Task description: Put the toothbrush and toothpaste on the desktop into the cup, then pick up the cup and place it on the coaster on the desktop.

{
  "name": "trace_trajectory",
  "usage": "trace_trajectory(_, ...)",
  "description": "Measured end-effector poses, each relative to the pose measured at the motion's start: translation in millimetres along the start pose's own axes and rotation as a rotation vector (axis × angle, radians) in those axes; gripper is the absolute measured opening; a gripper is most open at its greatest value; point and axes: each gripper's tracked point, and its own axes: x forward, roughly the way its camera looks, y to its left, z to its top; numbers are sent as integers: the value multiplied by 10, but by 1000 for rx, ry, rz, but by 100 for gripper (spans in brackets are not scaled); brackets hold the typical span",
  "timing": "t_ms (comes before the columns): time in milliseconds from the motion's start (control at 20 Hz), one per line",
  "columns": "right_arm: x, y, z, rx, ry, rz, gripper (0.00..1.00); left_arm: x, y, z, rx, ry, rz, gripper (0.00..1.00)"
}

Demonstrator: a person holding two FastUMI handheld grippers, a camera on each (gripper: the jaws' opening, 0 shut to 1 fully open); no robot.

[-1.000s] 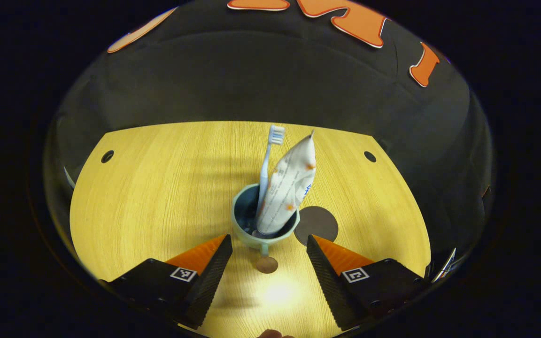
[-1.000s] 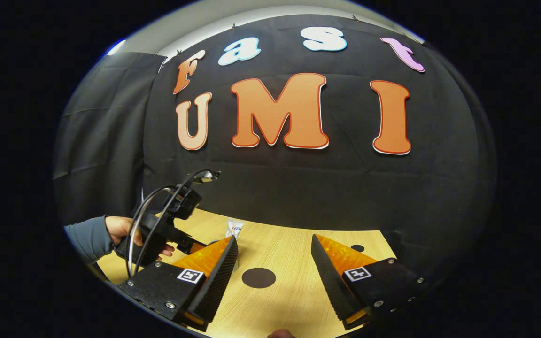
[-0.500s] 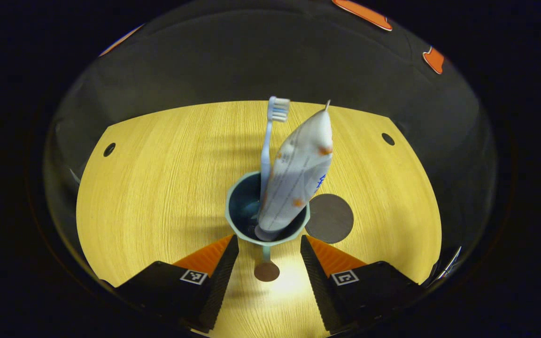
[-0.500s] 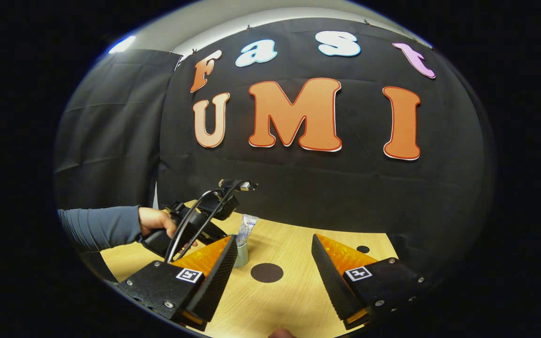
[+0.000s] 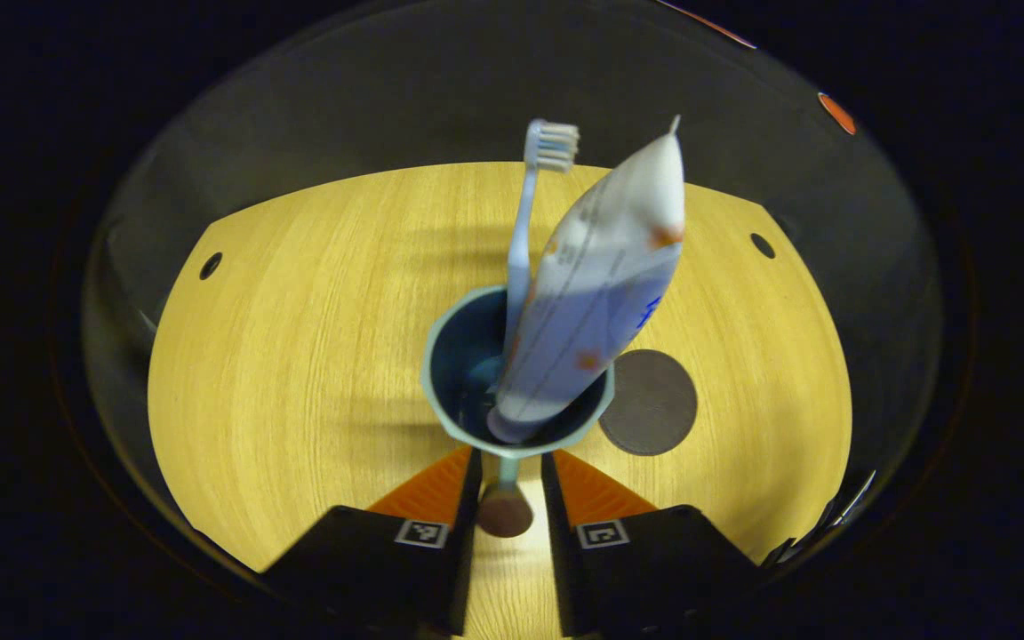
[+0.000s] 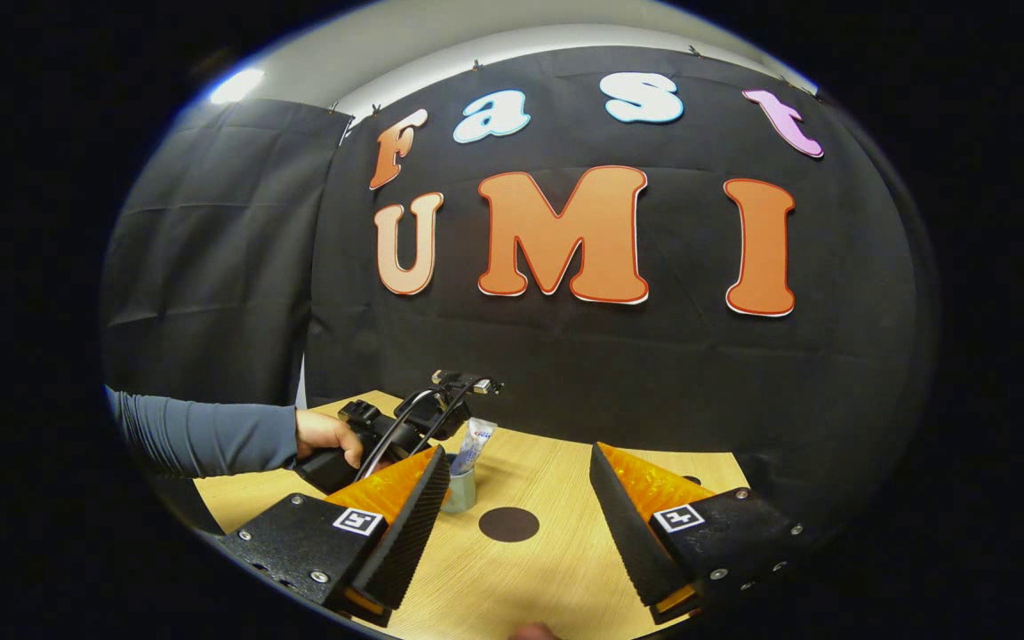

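My left gripper (image 5: 509,476) has its two fingers drawn close around the handle of the pale green cup (image 5: 454,427), which sits near me on the wooden desktop (image 5: 299,338); I cannot tell whether both fingers already press on the handle. The toothbrush (image 5: 525,231) and toothpaste (image 5: 601,284) stand upright inside the cup, leaning away from me. The dark round coaster (image 5: 650,402) lies just right of the cup. To do this well, I should squeeze the handle firmly, lift straight up, keep the cup level so nothing tips out, then carry it right. My right gripper (image 6: 516,520) waits wide open, holding nothing, above the near desktop.
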Motion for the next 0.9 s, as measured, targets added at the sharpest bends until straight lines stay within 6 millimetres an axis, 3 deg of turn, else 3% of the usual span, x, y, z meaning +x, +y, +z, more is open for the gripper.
trace_trajectory(100, -5, -14, -29, 4, 0, -2, 95, 22, -19, 17, 4, -2, 5, 28)
trace_trajectory(400, -18, -165, -7, 23, -18, -40, 95, -15, -45, 48, 20, -52, 19, 22)
trace_trajectory(900, -96, -375, 82, 24, -61, -105, 95, -55, -29, 136, 20, -117, 9, 22)
